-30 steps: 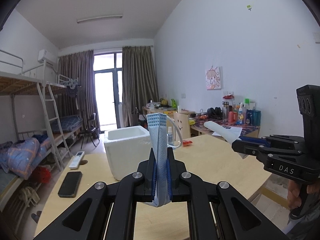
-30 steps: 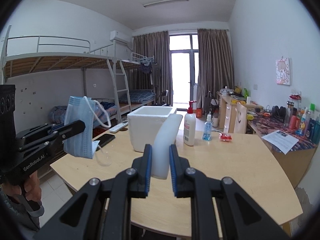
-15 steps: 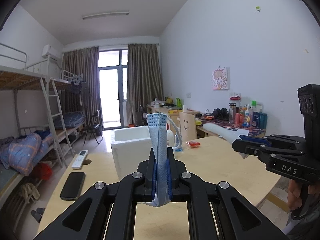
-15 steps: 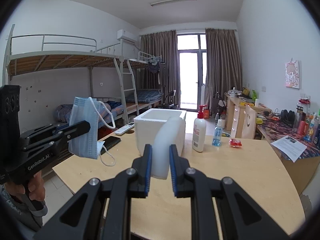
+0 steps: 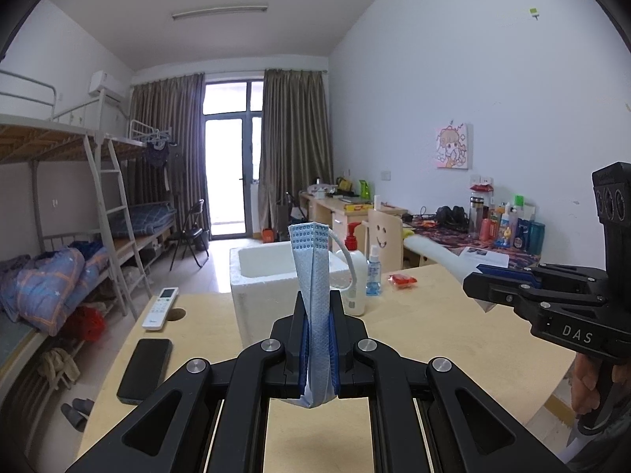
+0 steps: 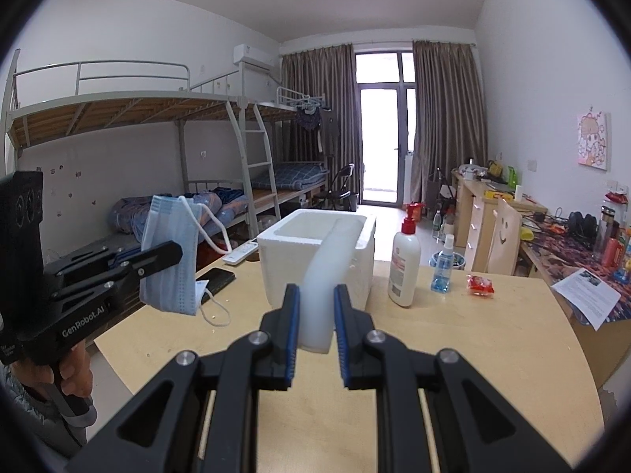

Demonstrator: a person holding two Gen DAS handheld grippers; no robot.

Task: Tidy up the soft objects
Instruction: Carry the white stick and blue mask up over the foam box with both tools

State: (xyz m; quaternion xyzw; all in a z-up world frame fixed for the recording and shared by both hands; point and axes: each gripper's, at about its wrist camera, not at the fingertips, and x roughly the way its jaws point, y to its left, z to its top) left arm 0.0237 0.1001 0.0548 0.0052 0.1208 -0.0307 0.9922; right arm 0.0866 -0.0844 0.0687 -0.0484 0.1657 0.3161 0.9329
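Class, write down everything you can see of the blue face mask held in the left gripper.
The face mask is a light blue pleated disposable one of thin non-woven fabric, folded in half, with white elastic ear loops dangling loose. It hangs upright in the air above the near left part of the wooden table, short of the white foam box. The left gripper is shut on it; only its fingers touch it.

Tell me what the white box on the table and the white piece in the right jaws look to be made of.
White box: probably expanded polystyrene foam; thick matte walls, faintly grainy surface.
White piece: seemingly soft foam, matte and smooth; it bends over above the jaws.
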